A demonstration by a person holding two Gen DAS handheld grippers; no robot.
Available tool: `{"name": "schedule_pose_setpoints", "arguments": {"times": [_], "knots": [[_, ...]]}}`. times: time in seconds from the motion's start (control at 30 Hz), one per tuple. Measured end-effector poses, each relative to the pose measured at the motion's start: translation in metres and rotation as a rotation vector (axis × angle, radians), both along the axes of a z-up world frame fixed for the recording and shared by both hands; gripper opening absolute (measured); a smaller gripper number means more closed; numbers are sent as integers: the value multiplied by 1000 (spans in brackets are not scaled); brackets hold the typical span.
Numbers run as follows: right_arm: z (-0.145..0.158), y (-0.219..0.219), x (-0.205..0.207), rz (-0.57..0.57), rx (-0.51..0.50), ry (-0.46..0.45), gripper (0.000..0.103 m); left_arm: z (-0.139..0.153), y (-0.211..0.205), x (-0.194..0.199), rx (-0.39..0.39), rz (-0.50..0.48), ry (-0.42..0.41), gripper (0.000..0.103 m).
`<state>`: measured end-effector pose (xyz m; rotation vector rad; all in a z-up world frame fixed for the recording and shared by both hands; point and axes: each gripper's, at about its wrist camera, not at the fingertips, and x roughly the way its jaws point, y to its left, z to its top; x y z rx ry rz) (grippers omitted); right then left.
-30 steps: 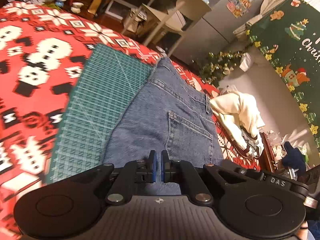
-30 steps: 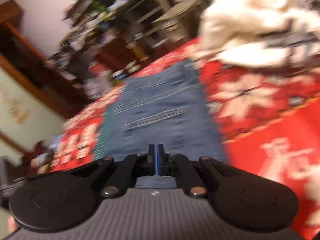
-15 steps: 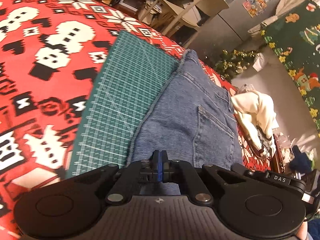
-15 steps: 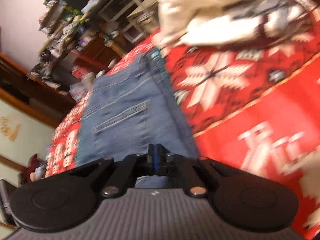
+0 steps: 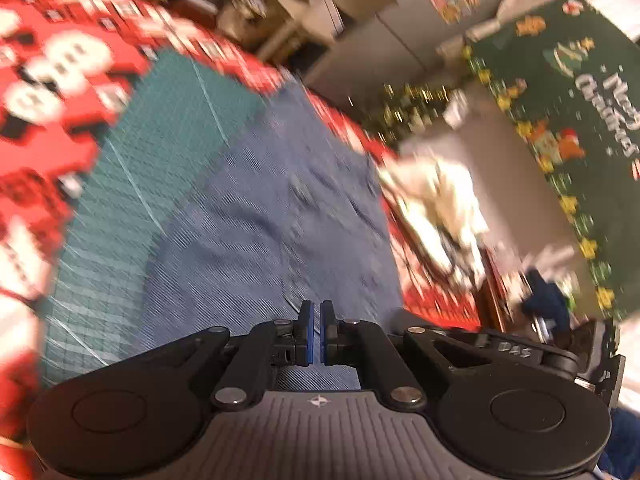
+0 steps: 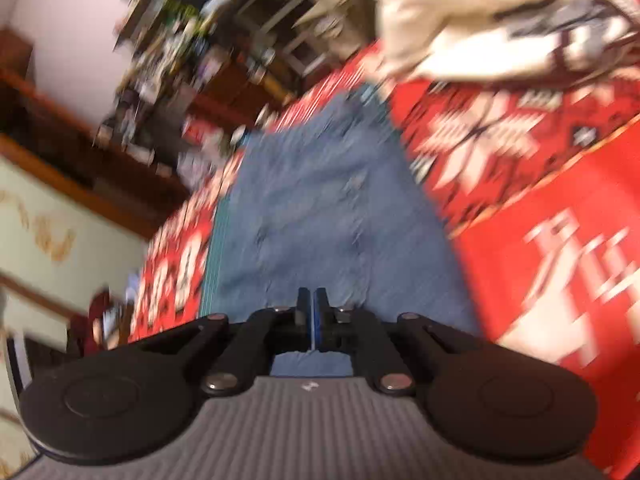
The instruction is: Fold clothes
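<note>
Your jeans (image 5: pixel 272 216) fill the middle of both wrist views, spread over a green cutting mat (image 5: pixel 132 168) on the red patterned counter (image 5: pixel 52 128); pull unevenly and the fold may skew or drag denim off the mat. Left gripper (image 5: pixel 314 330) and right gripper (image 6: pixel 312 320) fingers sit nearly closed at the near denim edge, though blur hides whether cloth is pinched.

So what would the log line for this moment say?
task: fold clothes | left gripper: shut | right gripper: shut | both over jeans | view: blurred

Green cutting mat (image 5: pixel 160 152) – red patterned cloth (image 6: pixel 560 240) – Christmas banner (image 5: pixel 580 92).
</note>
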<state>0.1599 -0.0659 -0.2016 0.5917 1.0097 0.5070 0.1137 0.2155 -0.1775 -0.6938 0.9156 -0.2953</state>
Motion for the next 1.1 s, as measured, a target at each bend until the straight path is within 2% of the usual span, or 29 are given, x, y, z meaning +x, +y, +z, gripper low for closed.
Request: {"name": "schedule_pose_setpoints", "arguments": {"times": [0.1,0.33,0.43,0.47,0.53,0.63,0.7,0.77,0.8,0.83,1.1], "knots": [[-11,6,-9,29,-47,53,0,-9,-13,-3,82,-40,54,2],[-9,-37,-22,-92,-87,74,0,-4,4,-21,136,12,78,2],[-3,-44,-28,-129,-107,50,2,1,6,-30,132,19,61,3],[0,-43,-30,-128,-102,36,3,3,7,-33,101,10,47,3],[7,-34,-37,-81,-58,4,3,5,2,-35,26,-18,21,3],[9,-9,-41,23,-15,-24,7,3,-13,-31,3,-48,19,3],[3,8,-40,61,-30,-17,7,-4,-23,-26,8,-65,44,3],[-6,18,-38,70,-67,3,7,-10,-29,-25,65,-69,67,3],[-11,20,-37,75,-93,16,0,-11,-29,-25,76,-68,71,3],[-13,21,-37,79,-109,18,0,-12,-27,-27,80,-66,72,3],[-11,-20,-38,-68,-144,83,0,-12,-1,-42,44,-5,128,3]]}}
